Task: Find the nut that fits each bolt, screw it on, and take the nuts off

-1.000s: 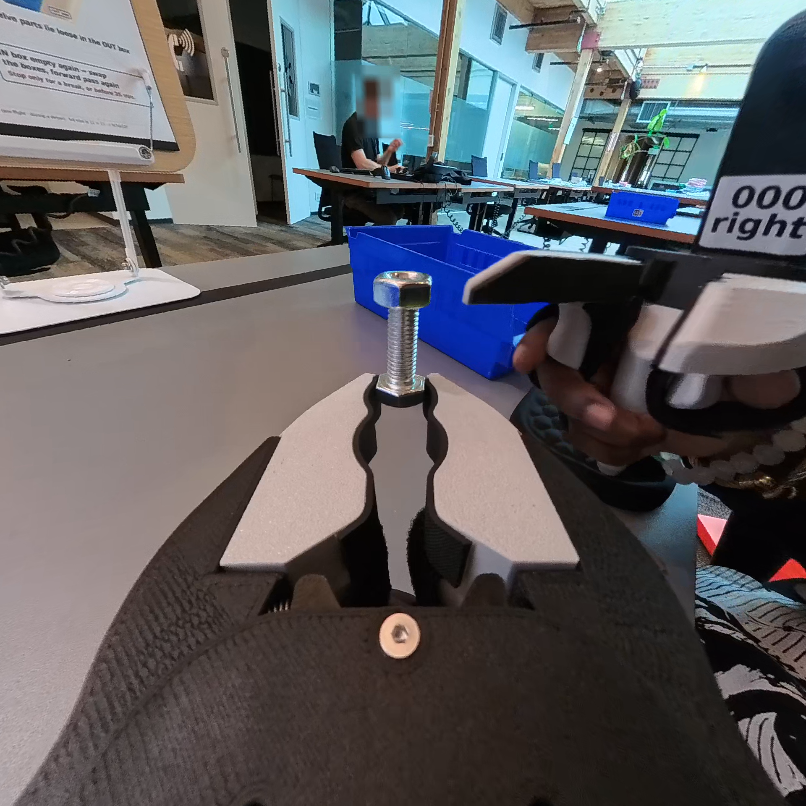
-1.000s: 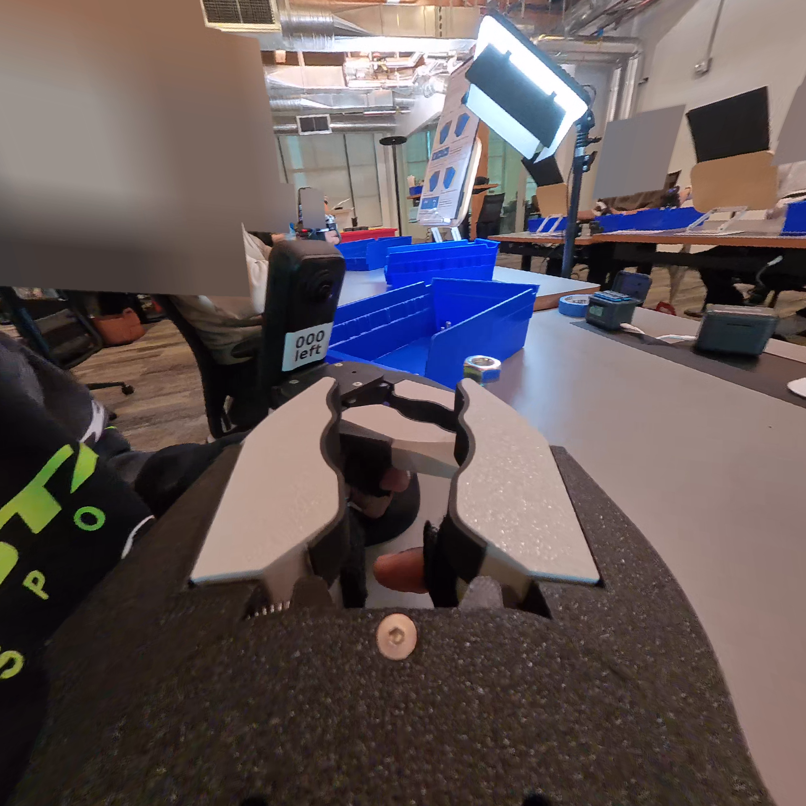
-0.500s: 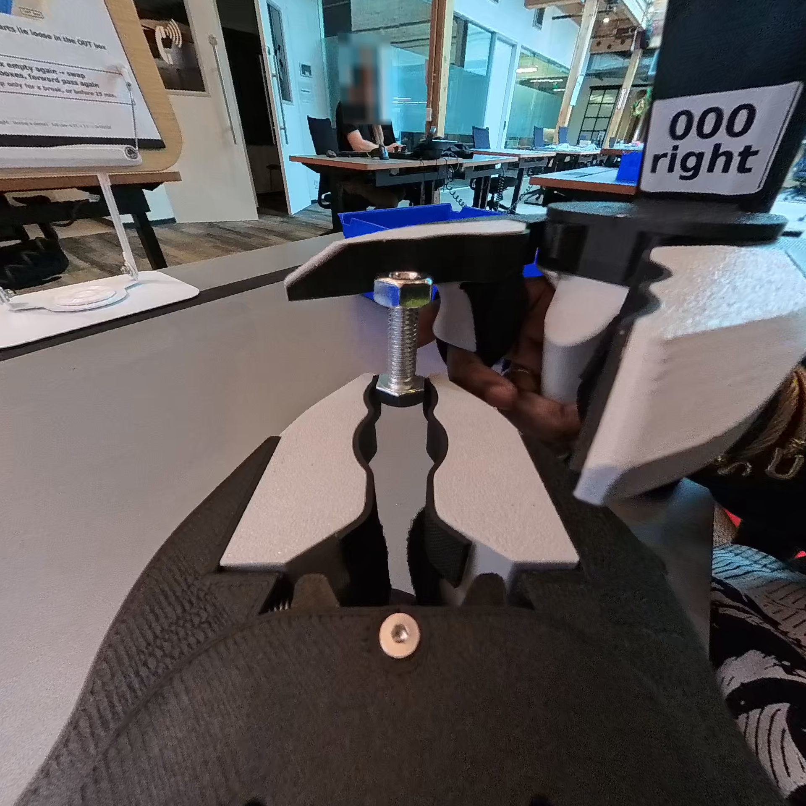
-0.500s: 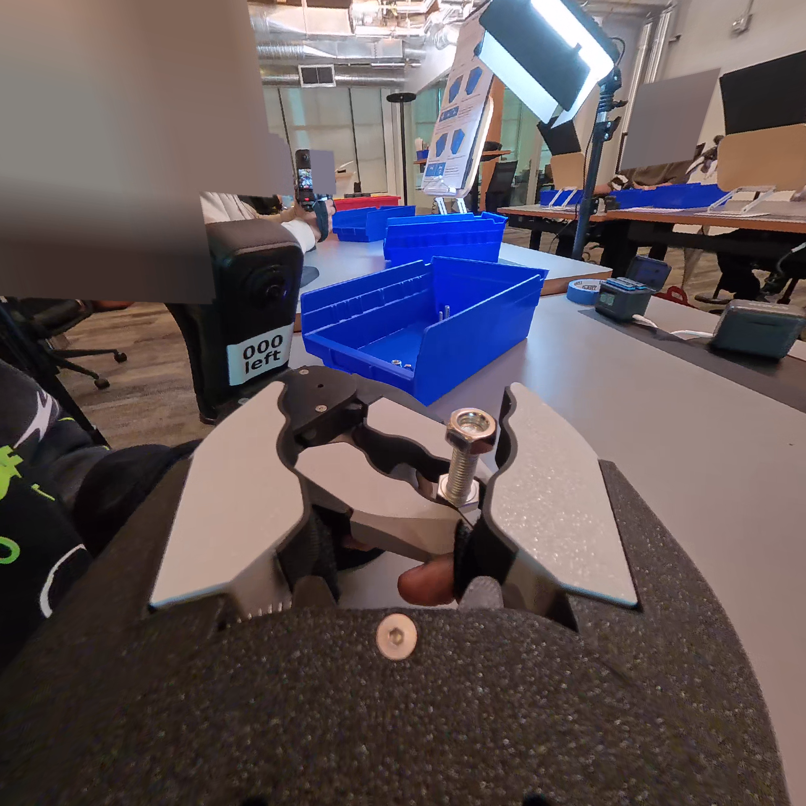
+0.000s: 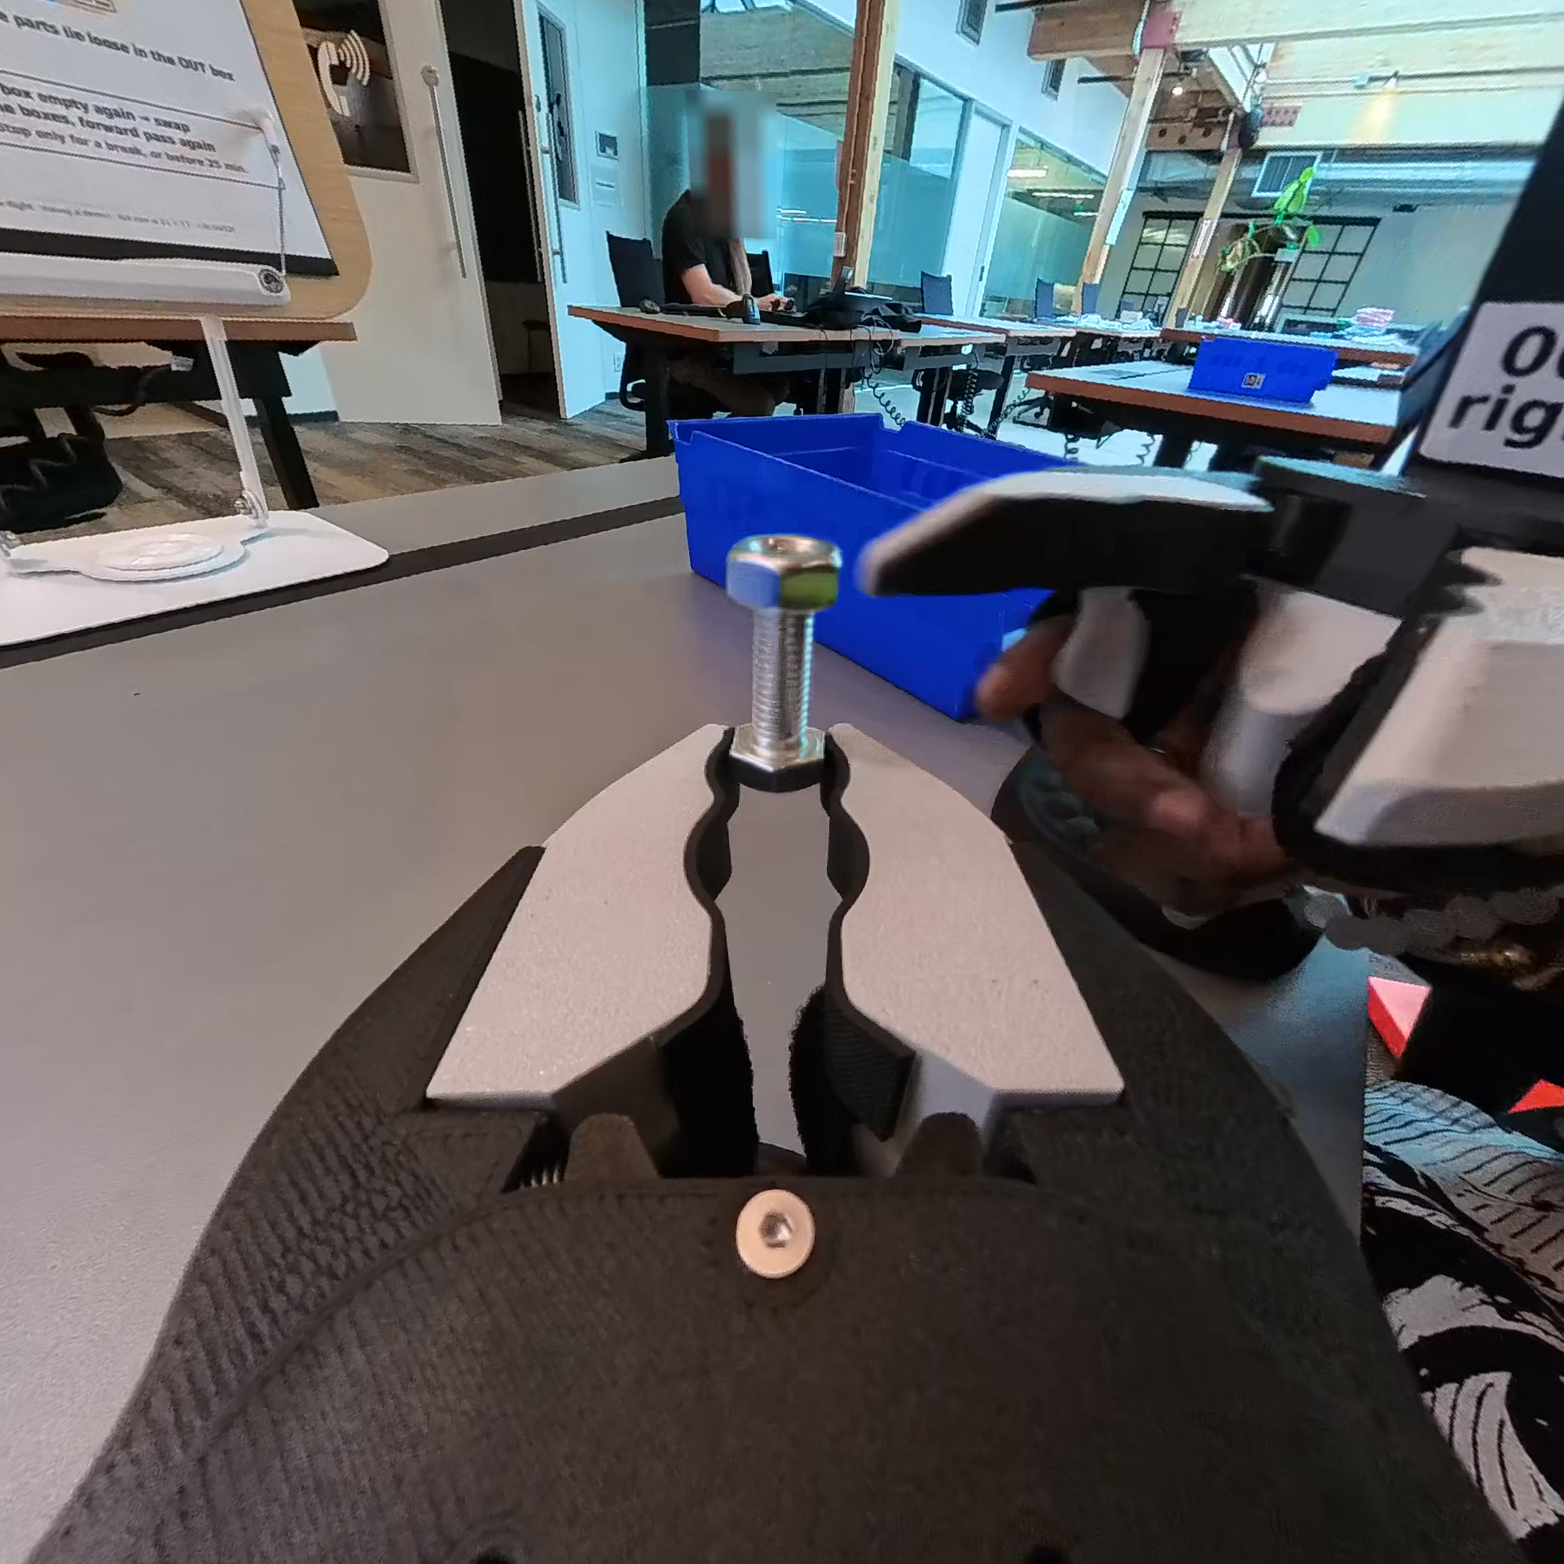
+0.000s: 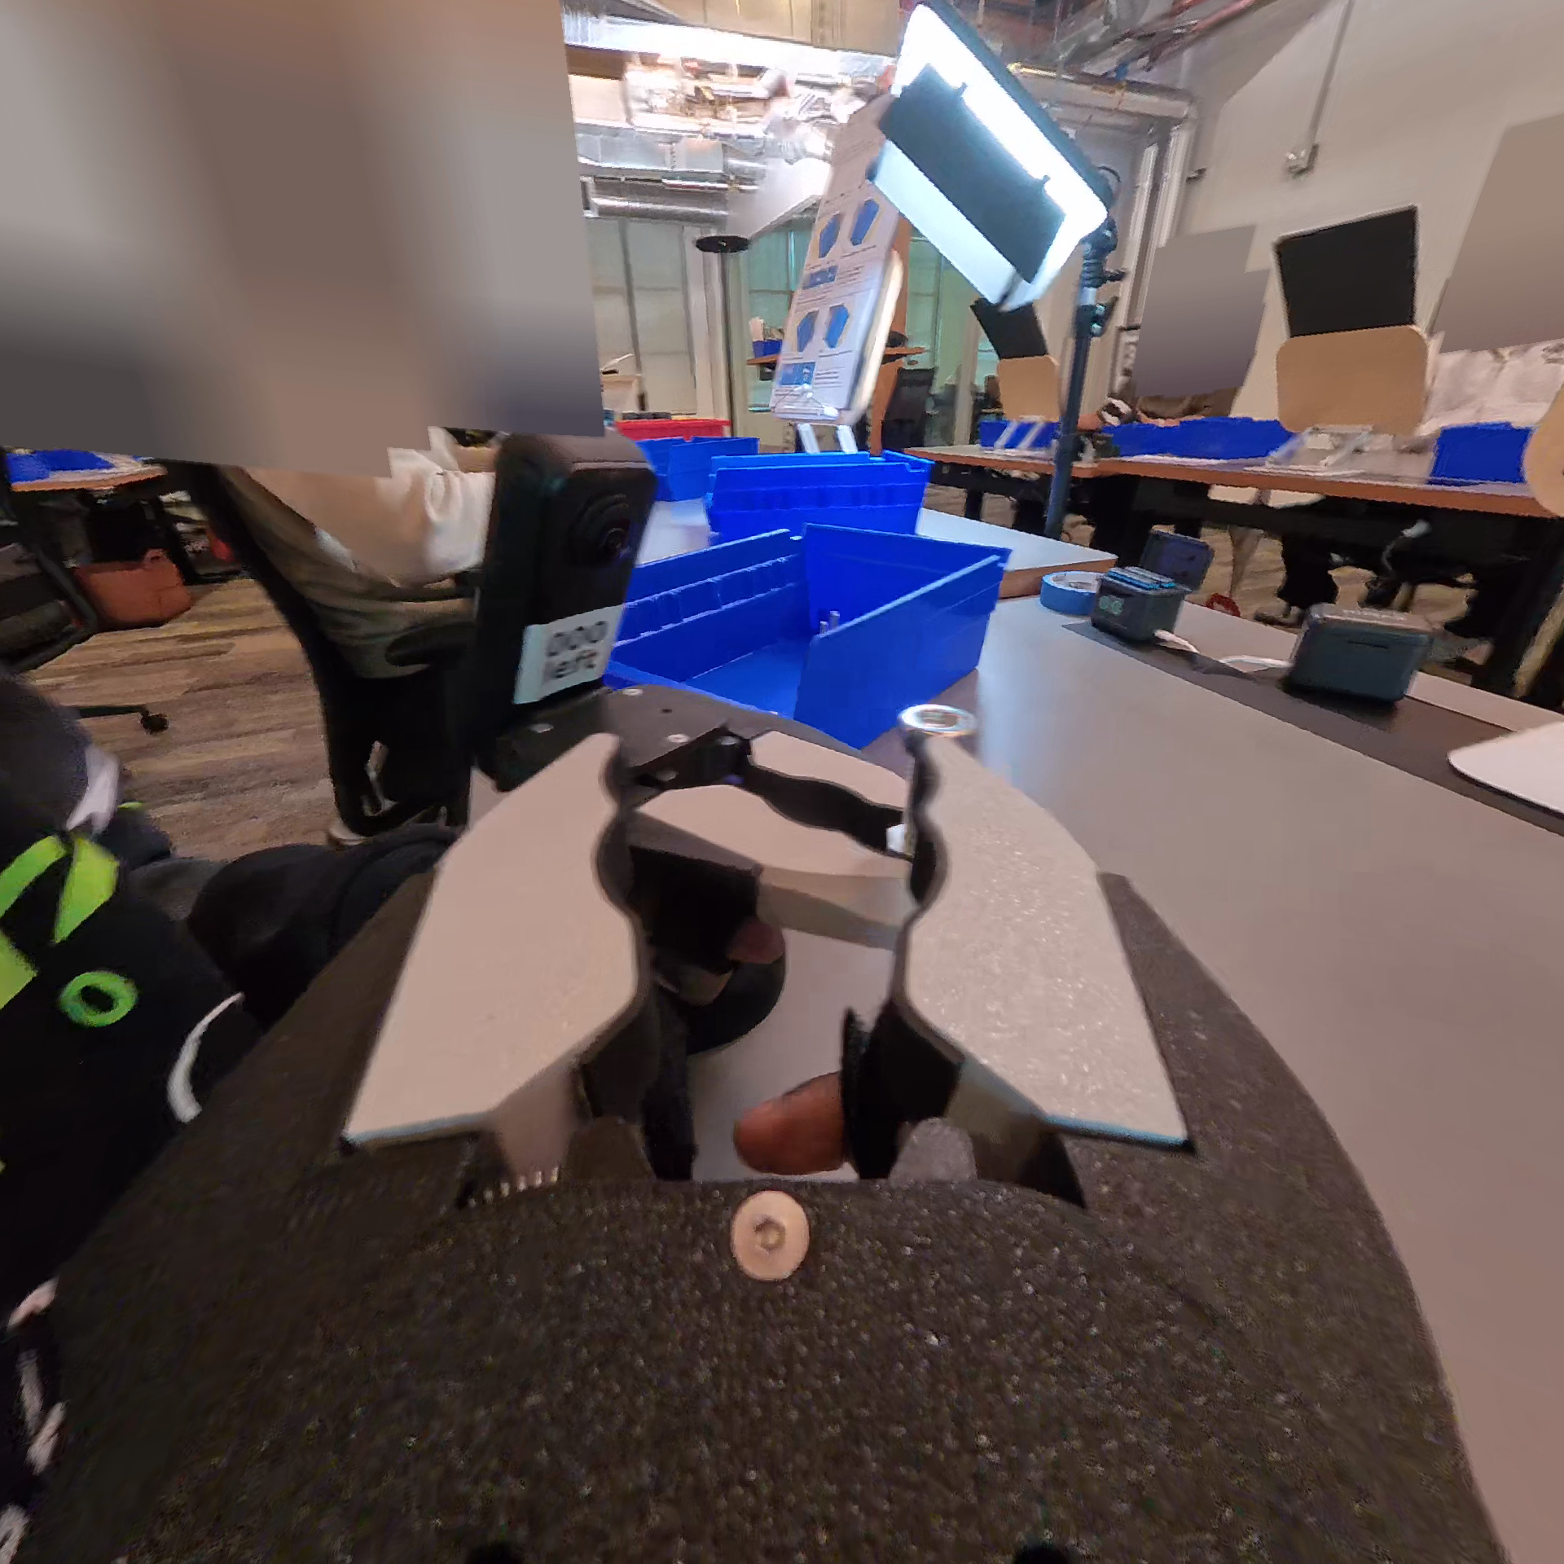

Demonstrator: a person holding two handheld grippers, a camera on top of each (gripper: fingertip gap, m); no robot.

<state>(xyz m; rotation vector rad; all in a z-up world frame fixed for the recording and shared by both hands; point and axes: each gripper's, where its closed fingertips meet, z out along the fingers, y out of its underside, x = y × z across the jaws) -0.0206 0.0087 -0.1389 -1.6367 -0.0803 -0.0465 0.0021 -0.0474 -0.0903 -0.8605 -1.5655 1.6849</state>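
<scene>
Jaws of right gripper [image 6: 766, 762] narrowed, off bolt [image 5: 783, 652].

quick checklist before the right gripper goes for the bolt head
1. Left gripper shut on the nut at the bolt's lower end: ok.
2. Bolt upright, head on top and free: ok.
3. Right gripper open wide enough for the head: ok.
4. Right gripper around the head: not ok, its upper finger sits right of the head, apart from it.
5. Right gripper empty: ok.
6. How deep the nut is threaded: cannot tell.
</scene>
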